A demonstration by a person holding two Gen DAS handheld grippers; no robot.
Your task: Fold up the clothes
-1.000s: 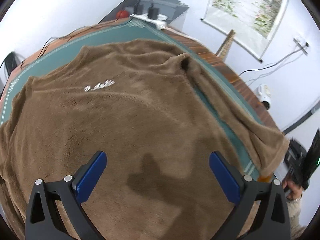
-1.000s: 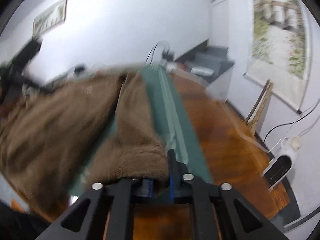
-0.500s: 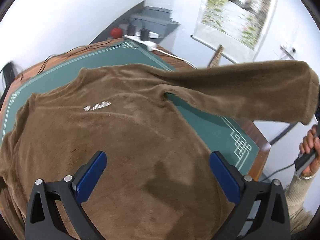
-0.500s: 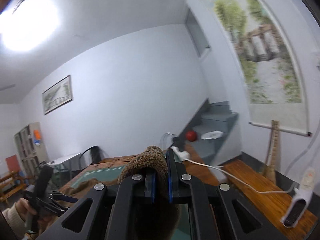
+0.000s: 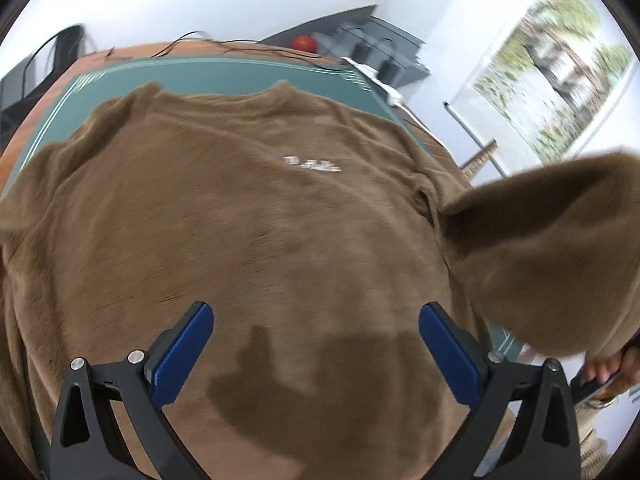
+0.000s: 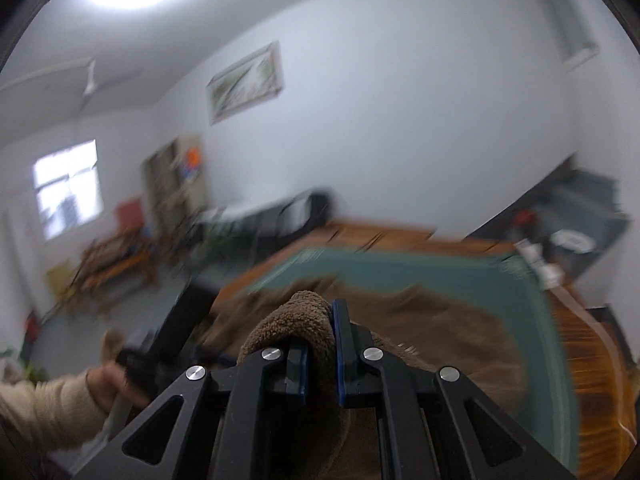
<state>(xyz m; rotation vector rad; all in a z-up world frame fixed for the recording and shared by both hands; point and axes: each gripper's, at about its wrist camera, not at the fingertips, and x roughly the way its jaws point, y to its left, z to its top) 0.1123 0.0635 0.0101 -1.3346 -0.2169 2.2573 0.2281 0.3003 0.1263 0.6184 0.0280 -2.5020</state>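
Hovering low over the sweater body, left gripper (image 5: 316, 344) has blue pads spread wide, nothing between them — its shadow falls on the fleece just ahead. Right gripper (image 6: 320, 344) is clamped on the brown sleeve cuff (image 6: 296, 320), sleeve (image 5: 552, 248) lifted off the table at the right. Brown fleece sweater (image 5: 248, 208) lies flat, white chest logo (image 5: 312, 165) up, on the green mat (image 5: 224, 74) over a wooden table (image 6: 580, 344). Power strip (image 5: 380, 82) past the far edge — right view blurred

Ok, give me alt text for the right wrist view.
The right tongs are shut on a fold of the brown fleece sweater, lifted above a green mat on a wooden table. A blurred room lies behind.
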